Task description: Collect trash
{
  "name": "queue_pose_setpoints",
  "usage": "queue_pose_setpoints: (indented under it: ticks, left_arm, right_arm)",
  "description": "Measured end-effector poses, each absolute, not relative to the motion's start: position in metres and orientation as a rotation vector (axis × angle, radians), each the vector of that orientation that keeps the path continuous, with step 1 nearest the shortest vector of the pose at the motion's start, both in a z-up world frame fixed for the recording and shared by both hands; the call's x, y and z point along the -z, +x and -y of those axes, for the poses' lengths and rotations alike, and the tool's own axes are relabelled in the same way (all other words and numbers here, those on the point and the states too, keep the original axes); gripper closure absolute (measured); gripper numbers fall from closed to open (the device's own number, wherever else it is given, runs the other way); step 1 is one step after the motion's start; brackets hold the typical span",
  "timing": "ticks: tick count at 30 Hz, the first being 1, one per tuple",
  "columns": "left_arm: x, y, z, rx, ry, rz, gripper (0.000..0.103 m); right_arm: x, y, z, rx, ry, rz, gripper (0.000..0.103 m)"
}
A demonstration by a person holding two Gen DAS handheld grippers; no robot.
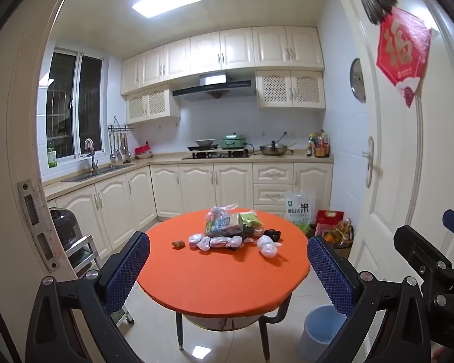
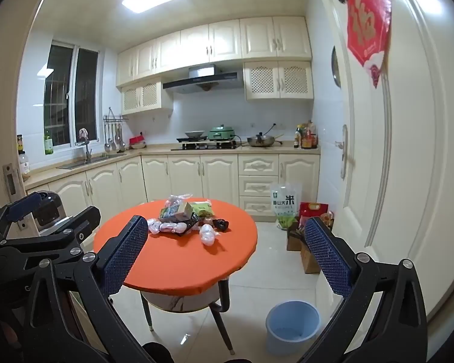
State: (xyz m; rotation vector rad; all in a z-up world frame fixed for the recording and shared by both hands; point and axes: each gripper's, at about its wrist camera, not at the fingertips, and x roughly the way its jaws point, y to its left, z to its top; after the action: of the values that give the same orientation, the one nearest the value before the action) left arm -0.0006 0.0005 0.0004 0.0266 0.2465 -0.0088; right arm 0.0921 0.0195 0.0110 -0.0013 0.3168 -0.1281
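left wrist view shows me the left tongs (image 1: 228, 260) spread wide with nothing between the blue pads, hanging in the air short of the round orange table (image 1: 227, 284). the trash sits in a loose heap near the far middle of that table: a printed carton (image 1: 222, 224) on top, a green packet (image 1: 250, 219) just beside it, crumpled pinkish-white plastic wads (image 1: 212, 242) along the front, one separate wad (image 1: 267, 248) to the right, a dark black scrap (image 1: 272, 233) behind it, and a small brown bit (image 1: 178, 244) lying apart on the left. a light blue bin (image 1: 322, 332) stands on the floor at the table's right front, beside a table leg. in the right wrist view i see the right tongs (image 2: 230, 260) equally released, gripping nothing, also well back from the table; the other tool shows at the left edge of that picture. a rice bag (image 2: 284, 204) and red packages (image 2: 313, 211) lean by the lower cabinets near the white door (image 2: 408, 151). the bin looks empty from here.
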Motion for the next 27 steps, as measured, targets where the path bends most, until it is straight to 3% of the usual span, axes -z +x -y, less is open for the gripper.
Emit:
queue_pose_setpoints:
  ticks: [27]
  left_arm:
    - [0.024, 0.024, 0.001, 0.051, 0.081, -0.273, 0.0]
  right_arm:
    - [0.005, 0.102, 0.007, 0.176, 0.037, -0.322, 0.0]
